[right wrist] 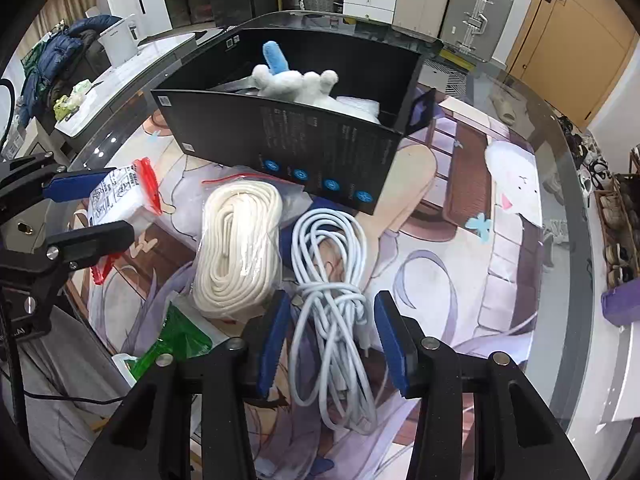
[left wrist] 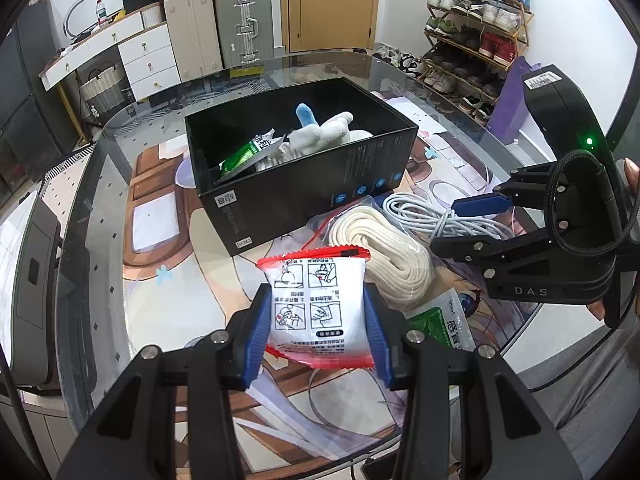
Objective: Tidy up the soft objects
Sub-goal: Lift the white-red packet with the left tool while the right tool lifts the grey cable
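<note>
Packet [left wrist: 318,312] clamped in left gripper [left wrist: 319,330]; right gripper [right wrist: 333,344] spread over white cable [right wrist: 332,280]; rope coil [right wrist: 240,240] beside, black box [right wrist: 304,128] behind.

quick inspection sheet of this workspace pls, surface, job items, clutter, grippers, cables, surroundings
surface: glass table over a printed cartoon mat.
job's things: black box holding a plush toy and a green packet; bagged cream rope coil and another green packet on the mat.
clutter: nothing seen beyond these.
grippers: left gripper shut on a red-edged white sachet; right gripper open, straddling the cable.
cables: white cable bundle loose beside the rope.
surroundings: suitcases, shoe rack, white drawers, wooden door.
</note>
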Tool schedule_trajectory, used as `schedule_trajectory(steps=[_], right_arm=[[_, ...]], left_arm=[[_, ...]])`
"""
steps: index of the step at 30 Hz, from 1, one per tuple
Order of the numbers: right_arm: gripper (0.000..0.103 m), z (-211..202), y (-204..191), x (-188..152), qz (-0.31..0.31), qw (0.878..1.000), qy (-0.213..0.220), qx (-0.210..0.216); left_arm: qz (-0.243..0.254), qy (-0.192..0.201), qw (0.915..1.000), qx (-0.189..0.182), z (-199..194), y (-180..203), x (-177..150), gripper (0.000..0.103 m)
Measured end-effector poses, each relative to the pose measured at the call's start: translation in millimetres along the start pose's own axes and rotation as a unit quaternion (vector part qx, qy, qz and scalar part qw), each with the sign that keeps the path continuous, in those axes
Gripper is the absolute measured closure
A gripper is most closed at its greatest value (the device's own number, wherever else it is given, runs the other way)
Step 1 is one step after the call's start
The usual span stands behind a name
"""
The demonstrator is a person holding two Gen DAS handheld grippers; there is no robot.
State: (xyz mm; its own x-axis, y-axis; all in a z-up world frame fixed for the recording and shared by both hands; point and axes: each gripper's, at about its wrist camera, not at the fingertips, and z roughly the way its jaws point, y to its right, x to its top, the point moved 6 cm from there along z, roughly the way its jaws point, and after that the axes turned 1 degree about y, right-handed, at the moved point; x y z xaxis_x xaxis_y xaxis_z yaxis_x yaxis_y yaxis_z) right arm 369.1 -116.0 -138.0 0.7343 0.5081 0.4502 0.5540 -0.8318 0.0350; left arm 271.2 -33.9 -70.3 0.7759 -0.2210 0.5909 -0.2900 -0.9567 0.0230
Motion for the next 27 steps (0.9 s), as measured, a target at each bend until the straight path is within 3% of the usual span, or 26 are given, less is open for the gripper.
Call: schedule_trajectory(steps=[1, 2, 9, 27], right_arm=[[0.07, 1, 0, 1, -0.003, 1.0, -0.003, -0.002], [0.07, 2, -1, 0, -0.006, 1.0, -0.006, -0.006], [0.071, -4, -7, -4, -0.015, 1.0, -0.007, -0.002], [0.071, -74, -19, 5, -0.012, 0.997, 0.074, 0.011]], left_arm=[[0.0, 0.0, 1.0, 0.0, 0, 0, 0, 0.06], [-0.001, 0.0, 1.0, 0.001, 0, 0, 0, 0.06], [-0.002, 0.002, 1.0, 0.0, -1, -1, 1, 0.06], [-0.001, 0.018, 0.9998, -0.002, -17, 1, 9, 0.06]])
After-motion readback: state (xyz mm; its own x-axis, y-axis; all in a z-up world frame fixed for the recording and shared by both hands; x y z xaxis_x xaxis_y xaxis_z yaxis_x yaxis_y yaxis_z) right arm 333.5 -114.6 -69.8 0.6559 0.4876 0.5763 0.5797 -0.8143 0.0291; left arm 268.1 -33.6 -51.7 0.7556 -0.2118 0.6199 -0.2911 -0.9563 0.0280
